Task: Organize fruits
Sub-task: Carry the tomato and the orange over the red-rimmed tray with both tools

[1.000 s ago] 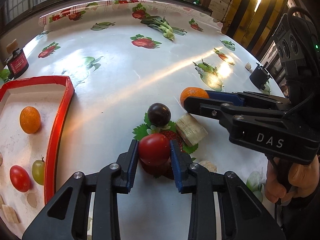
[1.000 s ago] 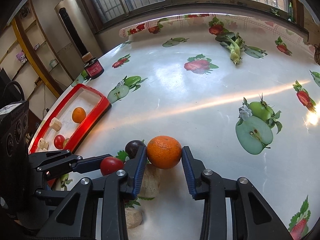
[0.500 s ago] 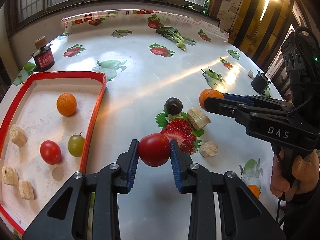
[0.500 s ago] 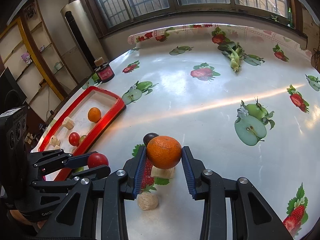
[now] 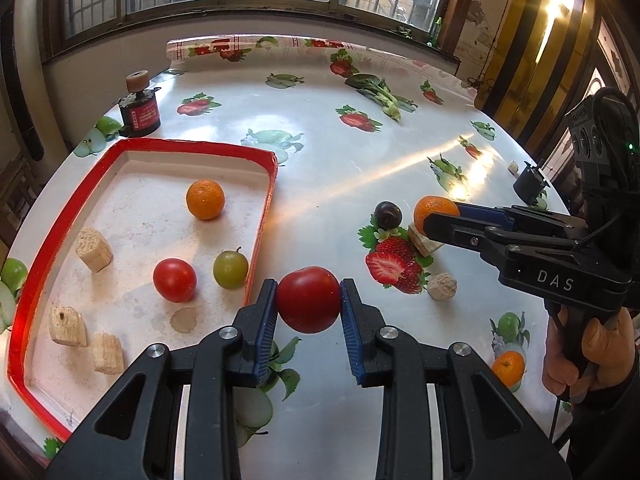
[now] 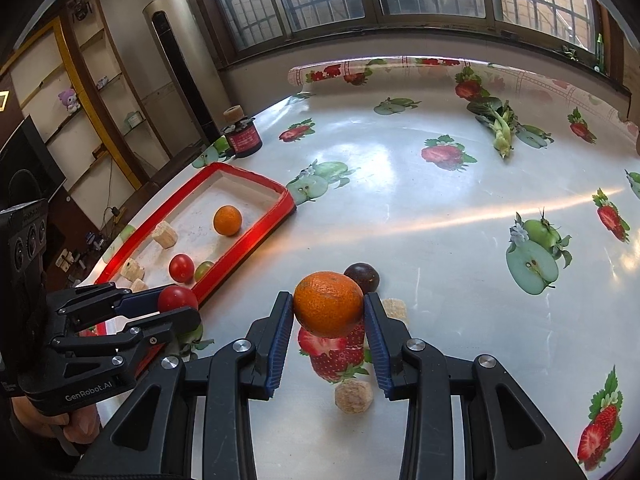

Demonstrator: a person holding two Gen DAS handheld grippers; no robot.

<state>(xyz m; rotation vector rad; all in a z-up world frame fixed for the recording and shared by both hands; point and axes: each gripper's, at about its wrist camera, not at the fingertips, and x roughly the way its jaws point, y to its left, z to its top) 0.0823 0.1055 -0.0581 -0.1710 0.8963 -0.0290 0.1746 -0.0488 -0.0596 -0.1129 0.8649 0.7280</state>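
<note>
Left claw point(image 5: 308, 304) gripping tomato point(image 5: 309, 299)

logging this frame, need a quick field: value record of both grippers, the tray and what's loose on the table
left gripper: shut on red tomato, lifted beside the tray
right gripper: shut on orange, above the table
red tray: holds an orange fruit, a tomato, a green grape, four beige chunks
loose on table: dark plum, two beige chunks

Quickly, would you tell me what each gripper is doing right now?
Left gripper: closed on the red tomato, off the table.
Right gripper: closed on the orange, lifted.
</note>
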